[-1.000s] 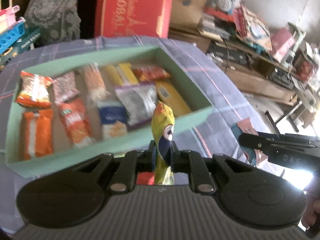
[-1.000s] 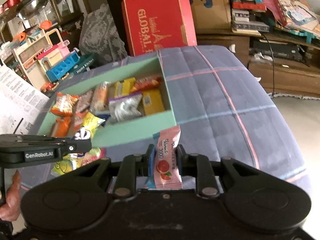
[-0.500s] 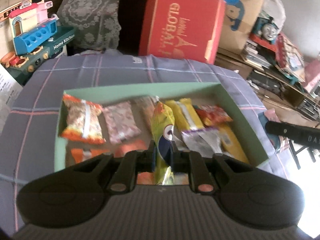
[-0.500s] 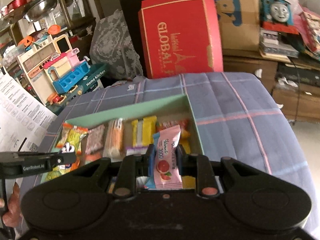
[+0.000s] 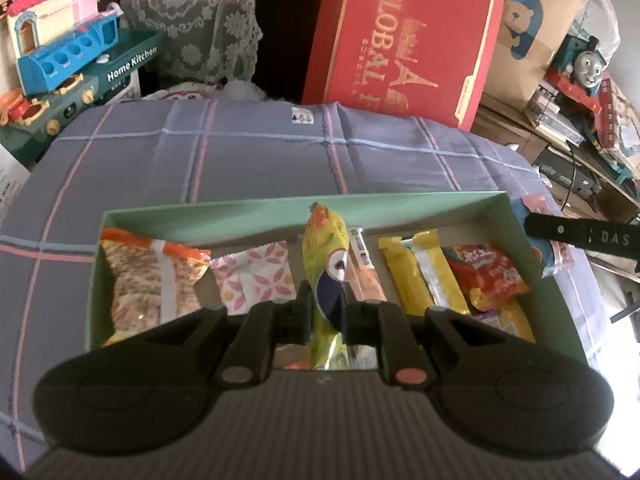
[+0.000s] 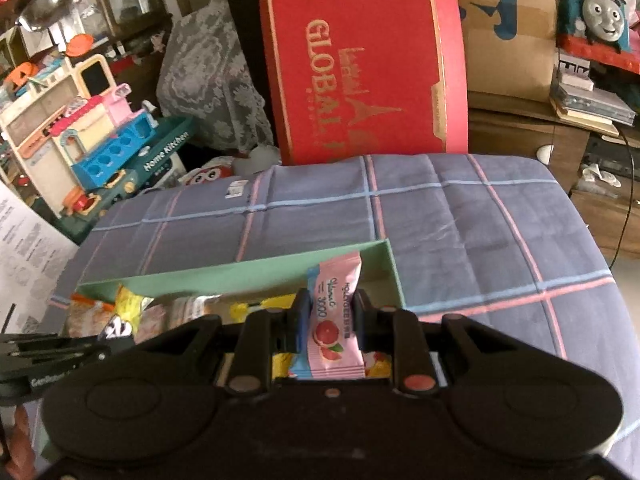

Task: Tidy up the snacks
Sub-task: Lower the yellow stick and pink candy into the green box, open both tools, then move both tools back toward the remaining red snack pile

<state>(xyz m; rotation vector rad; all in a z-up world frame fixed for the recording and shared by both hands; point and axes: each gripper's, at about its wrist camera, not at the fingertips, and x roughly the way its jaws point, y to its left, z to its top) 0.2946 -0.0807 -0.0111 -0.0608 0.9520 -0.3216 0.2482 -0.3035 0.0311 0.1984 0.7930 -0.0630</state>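
both loads hang over the green box [image 5: 280, 210] — left gripper [image 5: 324, 308] clamped on a yellow-green snack packet [image 5: 326, 264], right gripper [image 6: 330, 316] on a pink grapefruit sachet [image 6: 334, 304]. placing step, i judge: next, lower each toward a gap — perhaps at 12 o'clock by the pink-patterned packet [image 5: 256, 276] — then release.

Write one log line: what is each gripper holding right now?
left gripper: shut on yellow-green packet | right gripper: shut on pink packet | both over green box

Dim indoor light, colours muted. Daylight enters from the right, blowing out that edge in the left wrist view. Strong fisheye bending and dark vignette at corners. Slight softness throughout; shadowed background.
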